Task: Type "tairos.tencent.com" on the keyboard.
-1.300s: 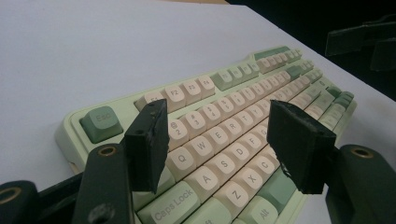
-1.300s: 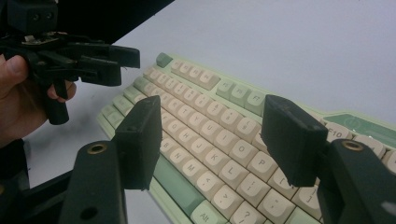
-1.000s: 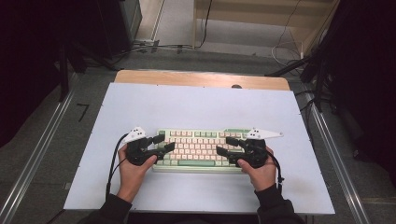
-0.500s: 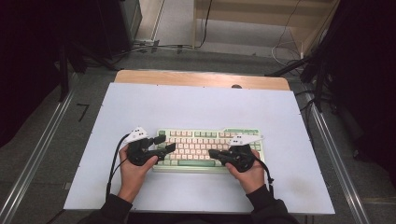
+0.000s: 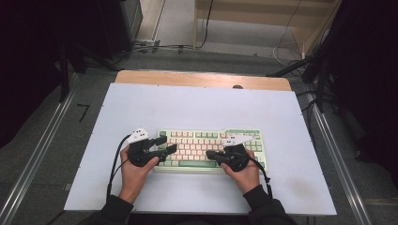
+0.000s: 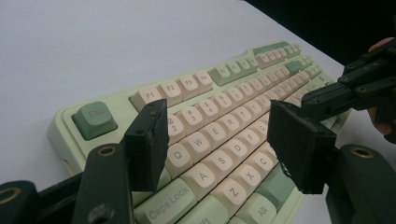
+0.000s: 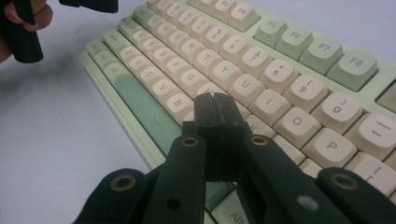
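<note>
dark floor and loose cables ring a pale lilac surface (image 5: 197,108) with a strip of bare wood along its far edge. on the near half of that surface, a little right of middle, lies a mint-green keyboard (image 5: 209,149) with cream and green keycaps, flat and square to the person's side.

two sleeved forearms come in from the near edge. the left hand (image 5: 133,171) carries the left tongs (image 5: 170,145) at the keyboard's left end, pointing across toward the keys. in the left gripper view its two black jaws stand well apart with nothing between them, hovering over the left block of letters: the q, w, a, s and z caps show in the gap, with caps lock below and esc off at the corner. whether the pads touch any key cannot be told.

the right hand (image 5: 244,171) carries the right tongs (image 5: 210,154) over the keyboard's lower rows, right of middle, aimed leftward. its jaws have just been closing and now sit pressed flat together with nothing held. in the right gripper view the joined tips (image 7: 215,109) lie over the bottom letter row, near the b key and beside the long green space bar (image 7: 140,105). contact with the caps cannot be judged.
</note>
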